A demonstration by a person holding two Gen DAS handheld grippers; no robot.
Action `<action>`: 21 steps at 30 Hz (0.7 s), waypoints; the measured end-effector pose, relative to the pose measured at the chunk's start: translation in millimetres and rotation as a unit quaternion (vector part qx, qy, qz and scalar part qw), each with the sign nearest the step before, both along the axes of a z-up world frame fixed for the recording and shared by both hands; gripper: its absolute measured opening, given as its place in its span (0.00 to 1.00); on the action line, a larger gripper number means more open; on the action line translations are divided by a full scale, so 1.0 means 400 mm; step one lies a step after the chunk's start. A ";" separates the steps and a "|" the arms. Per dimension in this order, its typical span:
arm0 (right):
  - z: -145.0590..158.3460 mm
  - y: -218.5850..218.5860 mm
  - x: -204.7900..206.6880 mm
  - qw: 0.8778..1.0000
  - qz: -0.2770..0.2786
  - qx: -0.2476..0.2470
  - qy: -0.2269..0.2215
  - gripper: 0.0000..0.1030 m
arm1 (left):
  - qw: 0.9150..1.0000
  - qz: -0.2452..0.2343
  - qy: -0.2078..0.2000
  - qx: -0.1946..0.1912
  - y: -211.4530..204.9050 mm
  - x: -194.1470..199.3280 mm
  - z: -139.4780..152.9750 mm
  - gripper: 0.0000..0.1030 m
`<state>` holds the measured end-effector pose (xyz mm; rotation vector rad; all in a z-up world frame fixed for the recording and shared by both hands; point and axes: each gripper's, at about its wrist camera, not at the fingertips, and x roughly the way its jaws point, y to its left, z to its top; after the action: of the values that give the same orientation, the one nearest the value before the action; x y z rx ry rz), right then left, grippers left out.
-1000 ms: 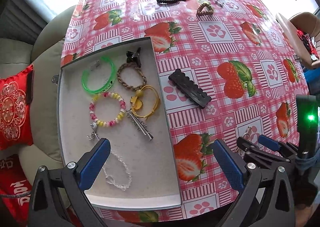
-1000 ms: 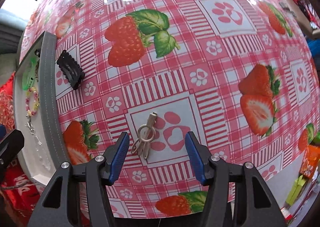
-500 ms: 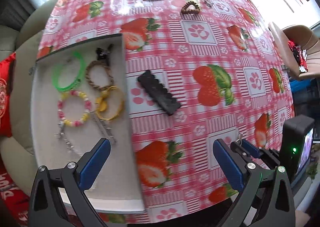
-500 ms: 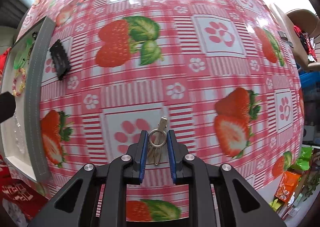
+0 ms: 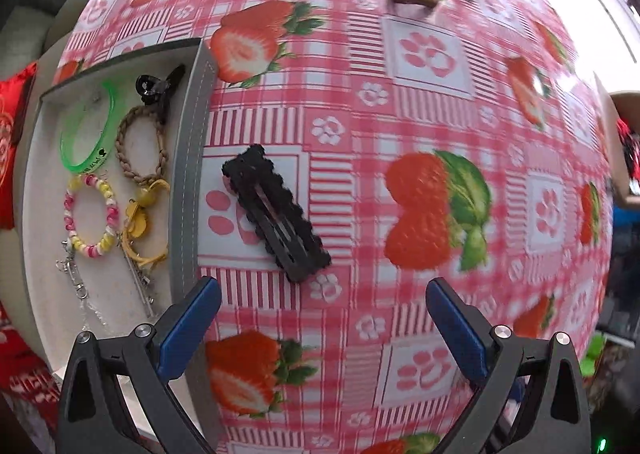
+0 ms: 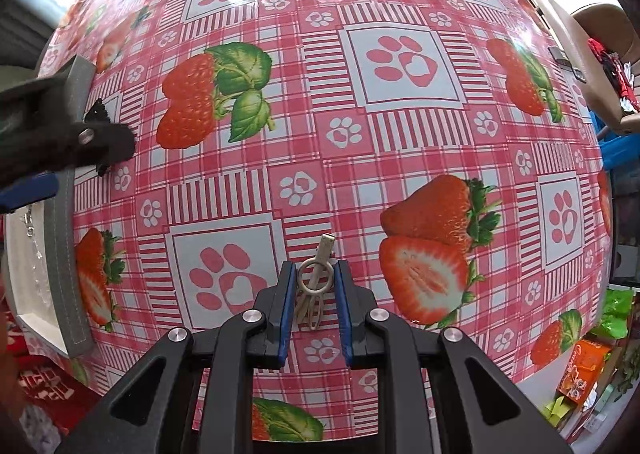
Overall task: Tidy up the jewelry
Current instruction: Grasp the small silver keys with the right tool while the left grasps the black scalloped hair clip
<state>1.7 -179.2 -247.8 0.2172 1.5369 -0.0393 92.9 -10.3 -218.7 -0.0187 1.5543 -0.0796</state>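
Right wrist: black clip [image 6: 105,134] half-hidden.

A worktop [image 6: 400,134] under a glossy strawberry-and-paw-print cloth fills the room; a tan chair [image 6: 600,66] stands beside it, and daylight, perhaps from a window, glares beyond.

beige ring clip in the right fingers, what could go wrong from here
1. The right gripper pinches the beige ring clip only by its thin ring, so it may swivel or slip when lifted.
2. The open left gripper hangs near the black hair clip, close beside the tray wall; a finger could bump it.
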 end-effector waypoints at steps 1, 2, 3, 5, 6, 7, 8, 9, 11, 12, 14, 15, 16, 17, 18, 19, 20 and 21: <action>0.000 0.002 0.001 1.000 0.000 0.002 0.000 0.20 | 1.000 0.004 0.001 0.000 0.001 0.007 -0.006 1.00; -0.001 -0.008 0.007 1.000 0.000 0.004 0.000 0.20 | 1.000 0.009 0.001 0.001 0.002 0.017 -0.013 1.00; -0.004 -0.009 0.011 1.000 0.000 0.005 0.000 0.20 | 1.000 0.011 0.000 0.004 0.002 0.024 -0.019 1.00; -0.002 -0.020 0.010 1.000 0.000 0.008 0.000 0.20 | 1.000 0.012 -0.002 0.014 0.002 0.039 -0.031 1.00; 0.001 -0.020 0.010 1.000 0.000 0.009 0.001 0.20 | 1.000 0.012 -0.002 0.018 0.002 0.045 -0.038 1.00; -0.001 -0.019 0.010 1.000 -0.001 0.010 0.001 0.20 | 1.000 0.013 -0.001 0.022 0.000 0.051 -0.044 1.00; -0.008 -0.022 0.013 1.000 -0.001 0.010 0.001 0.20 | 1.000 0.012 -0.001 0.023 0.001 0.055 -0.050 0.96; -0.006 -0.018 0.011 1.000 -0.002 0.011 0.002 0.20 | 1.000 0.008 0.004 0.026 -0.003 0.058 -0.058 0.86; -0.004 -0.020 0.012 1.000 -0.002 0.013 0.002 0.20 | 1.000 -0.005 -0.002 0.028 -0.007 0.058 -0.058 0.81; -0.004 -0.022 0.013 1.000 -0.004 0.014 0.003 0.20 | 0.999 -0.014 -0.006 0.028 -0.017 0.057 -0.056 0.75; -0.004 -0.026 0.016 1.000 -0.006 0.018 0.004 0.20 | 0.999 -0.034 -0.017 0.027 -0.035 0.059 -0.045 0.58; -0.003 -0.031 0.017 1.000 -0.009 0.020 0.004 0.20 | 0.998 -0.044 -0.021 0.027 -0.043 0.057 -0.040 0.47; -0.003 -0.035 0.018 1.000 -0.012 0.023 0.004 0.20 | 0.998 -0.052 -0.022 0.028 -0.047 0.056 -0.038 0.42; -0.002 -0.039 0.020 1.000 -0.014 0.024 0.004 0.20 | 0.998 -0.059 -0.021 0.027 -0.052 0.055 -0.036 0.42; -0.003 -0.043 0.023 1.000 -0.015 0.025 0.004 0.20 | 0.997 -0.062 -0.021 0.026 -0.055 0.054 -0.036 0.41; 0.000 -0.046 0.024 1.000 -0.016 0.027 0.004 0.20 | 0.997 -0.067 -0.021 0.021 -0.057 0.053 -0.034 0.41; 0.001 -0.050 0.026 0.999 -0.018 0.031 0.004 0.20 | 0.997 -0.072 -0.021 0.016 -0.058 0.051 -0.031 0.41; 0.002 -0.053 0.028 0.999 -0.020 0.033 0.004 0.20 | 0.997 -0.076 -0.022 0.011 -0.059 0.047 -0.026 0.41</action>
<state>13.0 -200.3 -247.0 0.3001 1.5423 -0.0200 111.7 -33.9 -229.3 0.1191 1.5102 -0.1818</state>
